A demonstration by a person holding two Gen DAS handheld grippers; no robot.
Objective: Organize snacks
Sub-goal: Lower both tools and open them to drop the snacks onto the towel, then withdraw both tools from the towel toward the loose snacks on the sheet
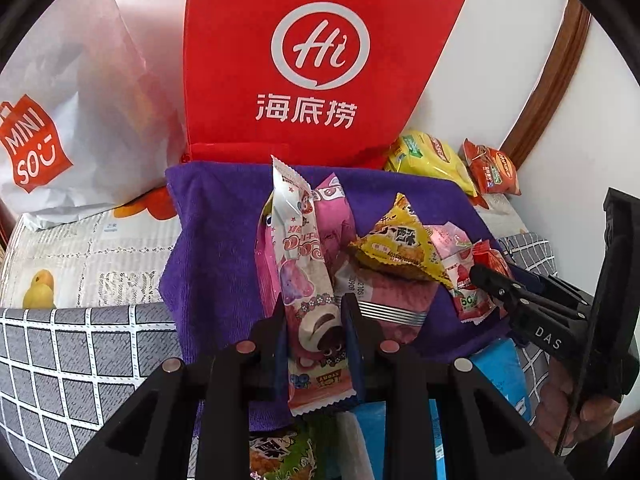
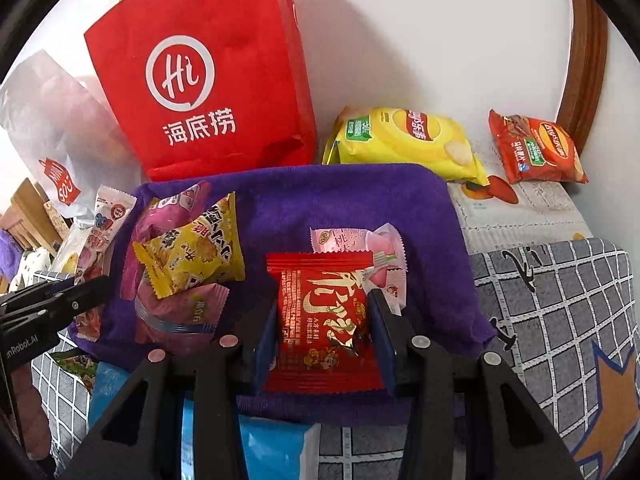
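Nearest the lenses, we saw each gripper clenched on one snack. The left gripper point(image 1: 314, 312) pinched a long pink-and-white packet point(image 1: 308, 280) with a cartoon bear, which stood nearly upright between the blue pads. The right gripper point(image 2: 324, 316) clamped a square red packet point(image 2: 324, 320) from both sides. Below both tools we noted a blue packet point(image 2: 276, 448) at the near edge. Beyond the fingertips lay a purple towel point(image 2: 340, 208) spread over a grey grid-patterned cloth point(image 2: 560, 304). On the towel we observed a yellow biscuit packet point(image 2: 192, 256) resting on a purple-pink wrapper point(image 2: 180, 320), and a pale pink peach sweet point(image 2: 360, 240) just behind the red packet. Farther back, off the towel, a yellow crisp bag point(image 2: 408, 140) and an orange crisp bag point(image 2: 536, 148) lay side by side on a fruit-printed sheet point(image 2: 520, 208). Against the wall stood a red paper bag point(image 2: 208, 80), touching the towel's far edge, with a white shopping bag point(image 1: 60, 120) beside it.
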